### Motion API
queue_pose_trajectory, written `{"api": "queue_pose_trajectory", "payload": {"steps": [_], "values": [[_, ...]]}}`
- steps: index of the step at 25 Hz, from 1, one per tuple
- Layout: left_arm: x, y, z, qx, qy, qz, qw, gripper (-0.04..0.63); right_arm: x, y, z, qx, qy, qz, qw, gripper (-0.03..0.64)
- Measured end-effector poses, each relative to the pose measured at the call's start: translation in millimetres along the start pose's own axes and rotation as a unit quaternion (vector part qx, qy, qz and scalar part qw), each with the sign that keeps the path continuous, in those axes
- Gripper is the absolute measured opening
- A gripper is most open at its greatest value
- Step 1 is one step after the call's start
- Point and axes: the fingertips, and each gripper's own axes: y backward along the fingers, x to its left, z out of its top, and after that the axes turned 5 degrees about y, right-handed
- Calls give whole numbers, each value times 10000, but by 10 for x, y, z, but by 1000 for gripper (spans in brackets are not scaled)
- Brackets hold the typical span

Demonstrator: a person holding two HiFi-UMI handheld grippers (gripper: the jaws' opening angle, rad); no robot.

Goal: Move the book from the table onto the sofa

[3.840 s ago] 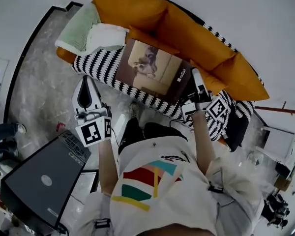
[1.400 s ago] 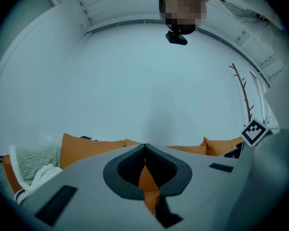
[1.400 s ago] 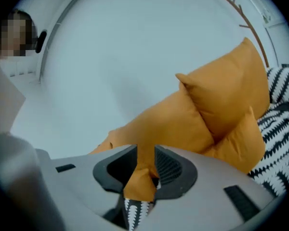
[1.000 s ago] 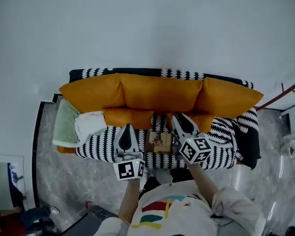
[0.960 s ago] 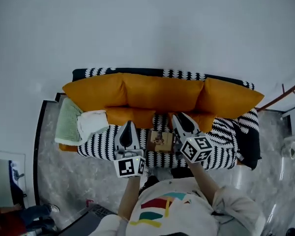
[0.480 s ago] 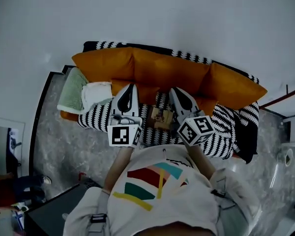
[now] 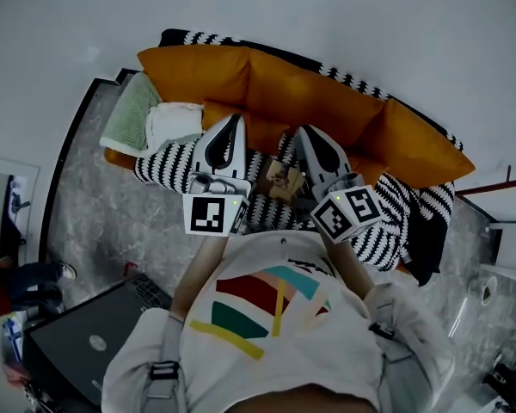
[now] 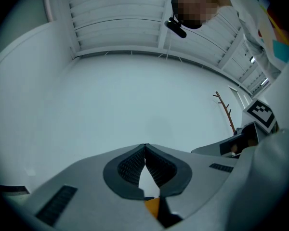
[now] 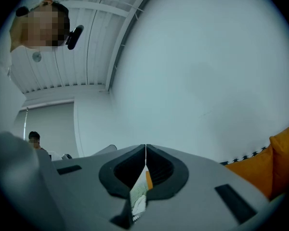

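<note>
The book (image 7: 281, 179), with a tan picture cover, lies flat on the striped seat of the sofa (image 7: 157, 163), between my two grippers in the head view. My left gripper (image 7: 233, 120) hangs over the seat to the book's left, my right gripper (image 7: 300, 133) to its right, both above it and apart from it. In the left gripper view the left gripper (image 8: 145, 146) has its tips together, nothing between them, against a white wall. The right gripper (image 9: 145, 147) is likewise shut and empty in its own view.
Orange back cushions (image 7: 314, 97) run along the sofa. A green cushion (image 7: 131, 110) and a white one (image 7: 174, 124) lie at its left end, dark cloth (image 7: 420, 231) at its right end. A dark laptop (image 7: 90, 338) sits at lower left.
Both grippers have risen away from the sofa seat, and the book stays lying on it. The head view has tilted, bringing the laptop into sight at lower left.
</note>
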Motion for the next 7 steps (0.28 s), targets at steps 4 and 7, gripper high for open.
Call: {"api": "queue_pose_trajectory", "payload": {"steps": [4,7], "values": [[15,9,-13,-11,50,63,10000,8,104,-31,44,32,23,257,9997,18],[-48,-27,-39,-56,153,35,9999,8,122,-6,96,65,130,396,9991,17]]}}
